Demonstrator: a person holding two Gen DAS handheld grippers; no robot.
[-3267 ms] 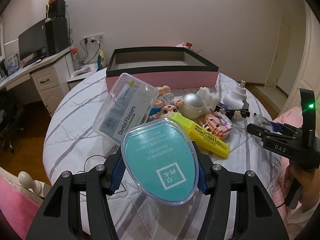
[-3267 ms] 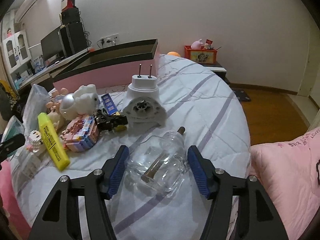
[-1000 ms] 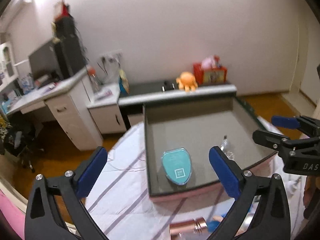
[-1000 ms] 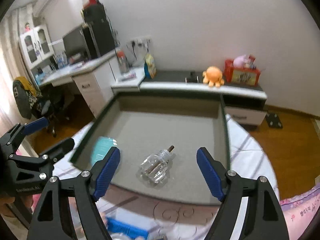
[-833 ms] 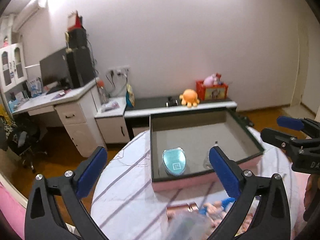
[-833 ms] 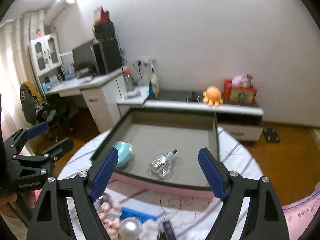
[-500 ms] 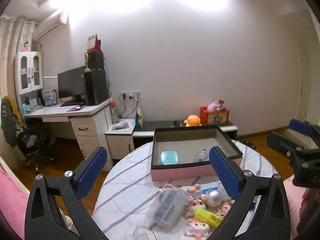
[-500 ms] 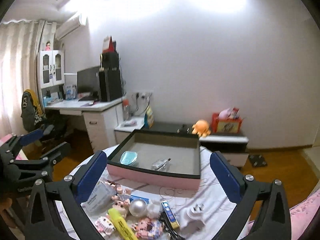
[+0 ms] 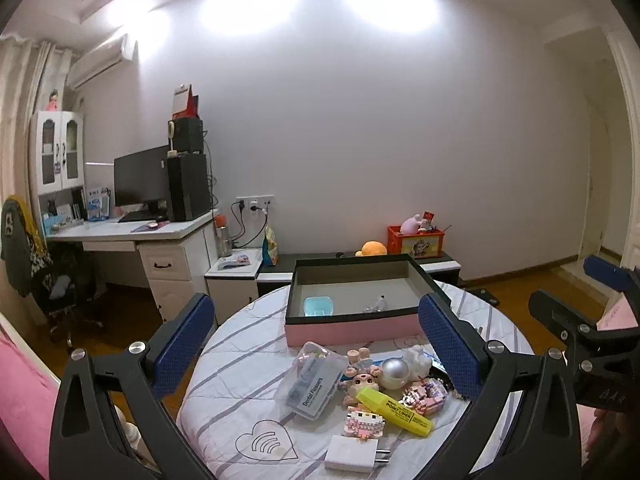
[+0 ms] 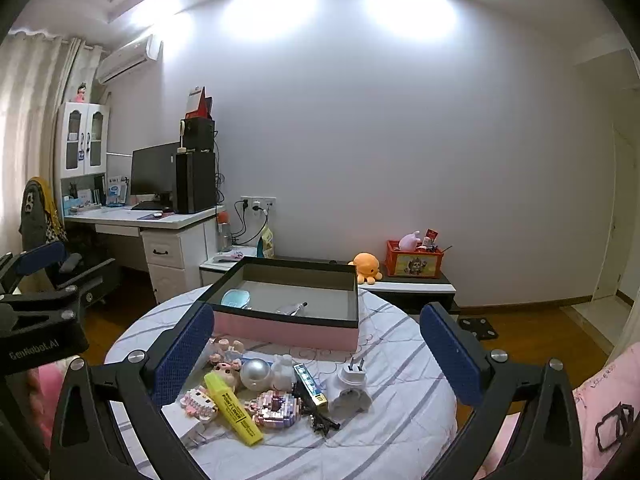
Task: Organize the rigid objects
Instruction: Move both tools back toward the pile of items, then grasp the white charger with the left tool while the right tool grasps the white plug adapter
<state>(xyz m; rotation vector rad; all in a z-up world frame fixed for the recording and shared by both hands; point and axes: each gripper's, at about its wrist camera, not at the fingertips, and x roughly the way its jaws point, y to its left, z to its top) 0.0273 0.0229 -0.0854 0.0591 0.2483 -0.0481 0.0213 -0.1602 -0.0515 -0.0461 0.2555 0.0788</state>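
Observation:
Both grippers hang above the near side of the round table, well back from the pink box [image 9: 348, 330] [image 10: 280, 332]. My left gripper [image 9: 316, 304] is open and holds nothing. My right gripper [image 10: 317, 311] is open too, with nothing between its pads. Inside the box lie a teal oval case [image 9: 318, 306] [image 10: 236, 299] and a clear bottle [image 9: 374, 305] [image 10: 290, 309]. In front of the box sits a pile: a dental flosser box [image 9: 312, 380], yellow highlighter [image 9: 394, 406] [image 10: 234, 408], silver ball [image 9: 395, 372] [image 10: 256, 374], doll [image 9: 360, 380], pink block toy [image 10: 276, 406] and white plug adapter [image 10: 350, 390].
A white charger [image 9: 352, 454] lies at the table's near edge. The striped tablecloth [image 10: 400, 360] covers the table. Pink bedding [image 10: 608, 392] lies to the right. A desk with a monitor [image 9: 140, 178] and a low cabinet [image 10: 412, 284] stand behind.
Both grippers have pulled back and upward from the box, leaving the teal case and the bottle inside it. The pile on the near side of the table has come into view.

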